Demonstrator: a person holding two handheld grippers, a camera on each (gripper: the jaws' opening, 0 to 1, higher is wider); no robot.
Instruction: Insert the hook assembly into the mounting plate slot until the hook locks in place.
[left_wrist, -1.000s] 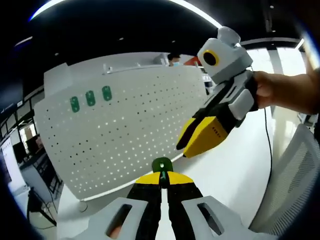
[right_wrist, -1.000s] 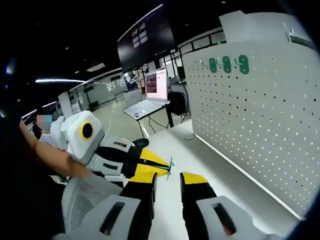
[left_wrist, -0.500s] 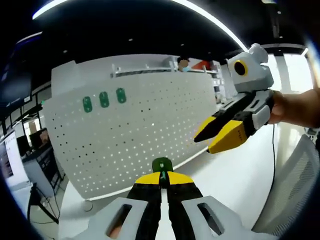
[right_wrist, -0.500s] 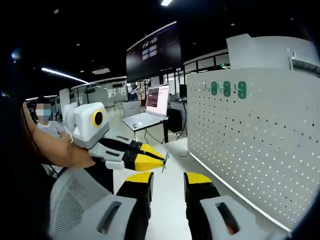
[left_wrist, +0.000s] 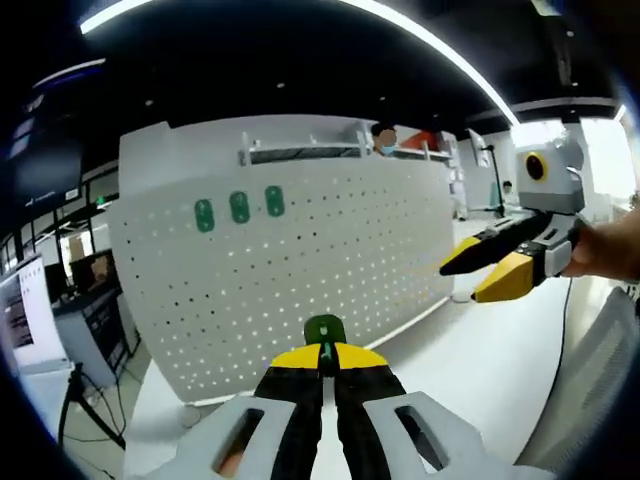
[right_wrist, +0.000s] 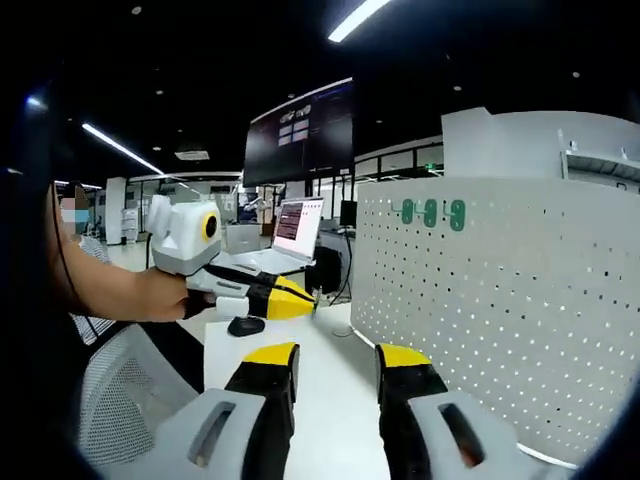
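nearest to me in the left gripper view, my left gripper (left_wrist: 322, 362) has its jaws pressed together on the green hook assembly (left_wrist: 324, 330), whose rounded green head pokes up just past the yellow tips. in the right gripper view my right gripper (right_wrist: 335, 365) has its jaws standing apart with nothing between them, hanging over the white table (right_wrist: 335, 425).

further out, that right gripper (left_wrist: 495, 268) shows at the right edge of the left gripper view, held by a hand (left_wrist: 610, 255), well apart from the hook. from the other side i see the left gripper (right_wrist: 268, 298) to the left, its yellow tips closed; the hook itself is too small to make out there.

beyond both stands the white mounting plate (left_wrist: 320, 270), an upright perforated panel on the table, with three green hooks (left_wrist: 239, 207) already seated in a row near its top. the same plate (right_wrist: 500, 300) runs along the right of the right gripper view.

i judge i am in the carry and approach step: the hook is gripped but not near the plate yet. the next move calls for bringing the left gripper up to a free slot, probably beside the row, squaring the hook to the holes, then pushing until it locks.
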